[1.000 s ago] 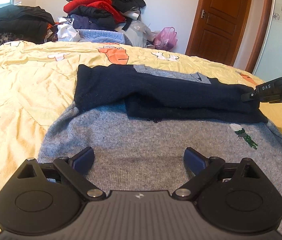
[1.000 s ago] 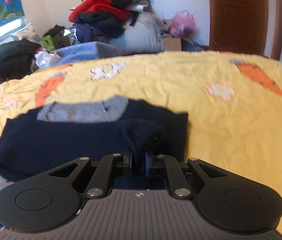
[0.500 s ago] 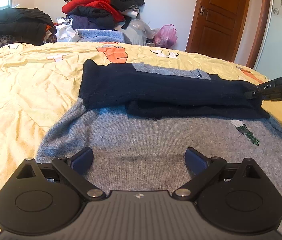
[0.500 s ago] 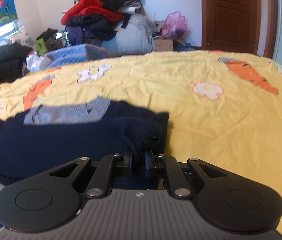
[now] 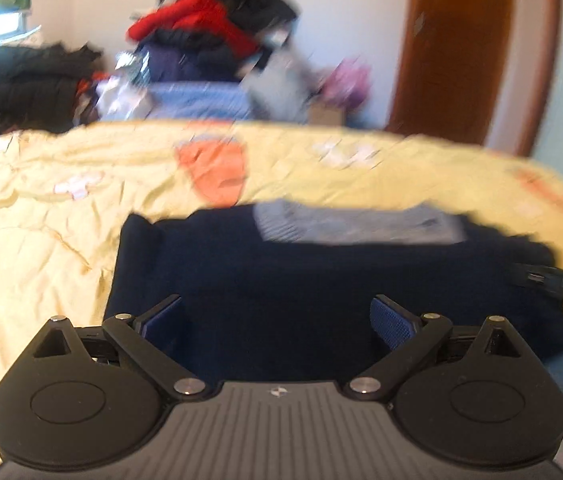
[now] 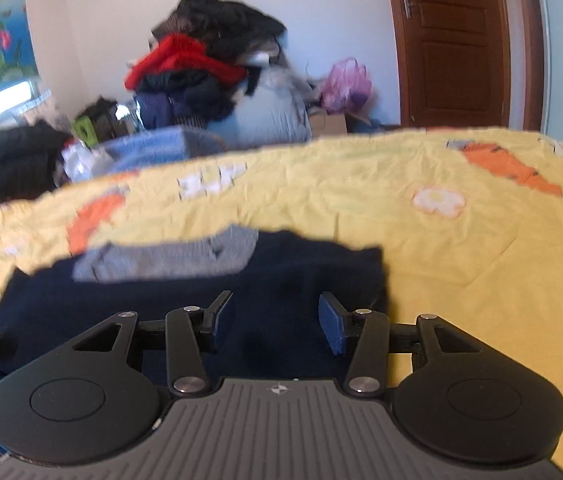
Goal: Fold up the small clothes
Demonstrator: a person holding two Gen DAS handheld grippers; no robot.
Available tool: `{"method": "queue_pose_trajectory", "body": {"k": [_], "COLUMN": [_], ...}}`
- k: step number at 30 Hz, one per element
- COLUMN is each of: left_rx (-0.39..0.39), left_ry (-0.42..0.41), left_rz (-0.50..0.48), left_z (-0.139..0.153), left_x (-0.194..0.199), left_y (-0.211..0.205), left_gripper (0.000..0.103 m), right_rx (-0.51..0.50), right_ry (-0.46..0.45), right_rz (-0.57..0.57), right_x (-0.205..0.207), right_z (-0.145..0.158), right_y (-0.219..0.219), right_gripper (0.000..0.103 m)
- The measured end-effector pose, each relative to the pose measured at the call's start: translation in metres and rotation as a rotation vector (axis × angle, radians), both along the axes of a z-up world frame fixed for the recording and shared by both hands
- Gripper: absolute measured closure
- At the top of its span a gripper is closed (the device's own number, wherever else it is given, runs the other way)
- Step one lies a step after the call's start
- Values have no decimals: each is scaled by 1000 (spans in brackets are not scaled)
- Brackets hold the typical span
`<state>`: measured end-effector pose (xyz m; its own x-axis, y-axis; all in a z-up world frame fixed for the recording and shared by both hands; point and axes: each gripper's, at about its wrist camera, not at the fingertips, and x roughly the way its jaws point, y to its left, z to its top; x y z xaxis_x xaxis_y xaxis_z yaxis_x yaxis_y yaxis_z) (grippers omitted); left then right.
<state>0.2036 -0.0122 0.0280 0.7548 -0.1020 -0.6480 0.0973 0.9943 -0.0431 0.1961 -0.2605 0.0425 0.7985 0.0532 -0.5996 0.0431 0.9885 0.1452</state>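
A small sweater with navy sleeves [image 5: 301, 272] and a grey collar patch [image 5: 357, 224] lies on the yellow bedspread [image 5: 41, 216], sleeves folded across its body. My left gripper [image 5: 275, 318] is open and empty, low over the navy cloth. My right gripper [image 6: 277, 320] is open and empty over the sweater's right end [image 6: 313, 280]. The right gripper's finger also shows at the right edge of the left wrist view [image 5: 557, 280]. Both views are blurred.
A heap of clothes [image 6: 201, 72] stands beyond the bed, with dark garments [image 5: 21, 80] at the left and a pink bag [image 6: 345, 84] near the brown door [image 6: 453, 40]. The bedspread stretches wide to the right of the sweater [image 6: 481, 264].
My right gripper has opened and let go of the navy sleeve. My left gripper has moved forward from the grey body to over the navy folded sleeves.
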Motion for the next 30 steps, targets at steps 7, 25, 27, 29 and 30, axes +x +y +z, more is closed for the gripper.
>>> {"method": "queue_pose_trajectory", "body": {"k": [7,25,27,29,30], "left_rx": [12,21,-10,-55,-86], "left_ry": [4,5,21,31,31], "left_rz": [15,37,37,35,28], "left_z": [-25,-14,-8,-4,-2], "left_x": [11,-9,-27,-49,-61], "left_y": [5,4,8,13,14], "left_gripper": [0,0,0,0,0], "right_rx": [-194,-166,-167,-170,-169], "right_ry": [-24,12,19,24,25], "right_rz": [62,50,54,55,55], "right_x": [-1,-67,-64,-62,-62], "right_z": [-19,-22,-23,-24,-24], "right_y": [26,32,33,33,33], "right_gripper": [26,12,7,4,4]}}
